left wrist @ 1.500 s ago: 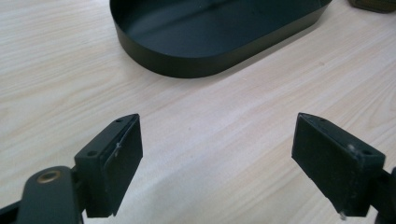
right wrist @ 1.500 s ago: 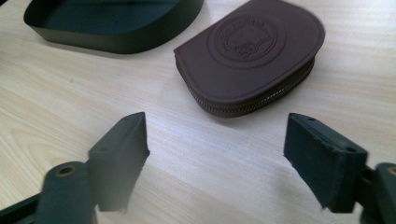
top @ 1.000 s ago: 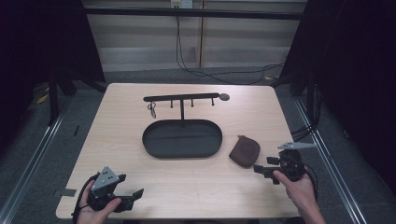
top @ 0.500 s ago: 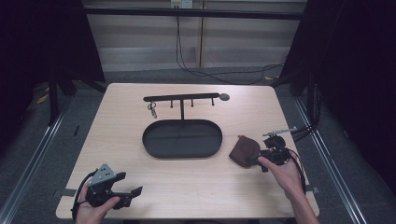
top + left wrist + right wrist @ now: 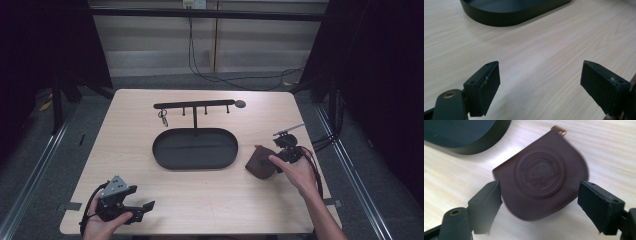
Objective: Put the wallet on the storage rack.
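Note:
A brown leather pouch (image 5: 260,163) with an embossed round seal lies flat on the wooden table, right of a black oval tray (image 5: 195,168). My right gripper (image 5: 274,161) is at the pouch's right side. In the right gripper view the pouch (image 5: 541,173) lies between the two jaws of my right gripper (image 5: 540,186); the pads stand apart from it. Those jaws have just been opening and are open. My left gripper (image 5: 141,199) rests near the front left corner. In its own view my left gripper (image 5: 540,65) is open over bare wood.
Behind the tray a black rack (image 5: 194,105) with several hooks carries a key (image 5: 163,116) at its left end. The tray's wall shows in the left gripper view (image 5: 506,15) and the right gripper view (image 5: 461,135). The table's right edge (image 5: 320,165) is close to my right hand.
My right hand has moved from the table's right edge leftward to the pouch, which now lies between its jaws. The left hand has stayed put.

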Motion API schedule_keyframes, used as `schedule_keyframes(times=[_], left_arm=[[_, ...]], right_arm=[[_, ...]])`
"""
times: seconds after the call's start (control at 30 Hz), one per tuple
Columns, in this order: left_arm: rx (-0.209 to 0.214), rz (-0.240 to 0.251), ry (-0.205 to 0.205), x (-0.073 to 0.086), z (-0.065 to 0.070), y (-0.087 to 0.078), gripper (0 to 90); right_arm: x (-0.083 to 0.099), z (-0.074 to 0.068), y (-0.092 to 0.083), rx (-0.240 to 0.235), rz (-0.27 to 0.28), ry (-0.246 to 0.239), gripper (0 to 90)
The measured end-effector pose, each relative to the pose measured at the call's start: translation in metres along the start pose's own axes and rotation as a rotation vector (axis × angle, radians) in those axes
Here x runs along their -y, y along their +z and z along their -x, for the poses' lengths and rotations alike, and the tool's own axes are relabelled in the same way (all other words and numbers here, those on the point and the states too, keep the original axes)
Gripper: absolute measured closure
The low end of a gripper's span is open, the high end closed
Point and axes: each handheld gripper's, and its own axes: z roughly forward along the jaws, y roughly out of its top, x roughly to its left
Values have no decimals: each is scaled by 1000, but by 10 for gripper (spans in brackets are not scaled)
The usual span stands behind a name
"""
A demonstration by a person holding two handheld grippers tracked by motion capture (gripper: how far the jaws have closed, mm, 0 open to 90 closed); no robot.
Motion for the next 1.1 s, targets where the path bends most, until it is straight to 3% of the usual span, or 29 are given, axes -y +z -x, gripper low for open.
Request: schedule_keyframes(times=[0.17, 0.33, 0.53, 0.63, 0.83, 0.97, 1.1], left_arm=[[9, 1, 11, -1, 2, 0, 161], [7, -9, 5, -1, -1, -1, 161], [12, -20, -1, -1, -2, 1, 161], [16, -22, 3, 0, -2, -1, 162], [17, -17, 0, 0, -3, -2, 163], [13, -25, -3, 1, -4, -2, 183], [10, -17, -14, 1, -5, -3, 183]], right_arm=[[-12, 6, 2, 0, -53, 5, 201], [-22, 12, 6, 46, -103, -14, 223], [-36, 16, 9, 32, -138, -37, 203], [-42, 17, 15, 47, -175, -57, 191], [-45, 18, 26, 49, -224, -46, 169], [-46, 17, 31, 13, -194, -26, 176], [-48, 14, 35, 15, -181, -26, 165]])
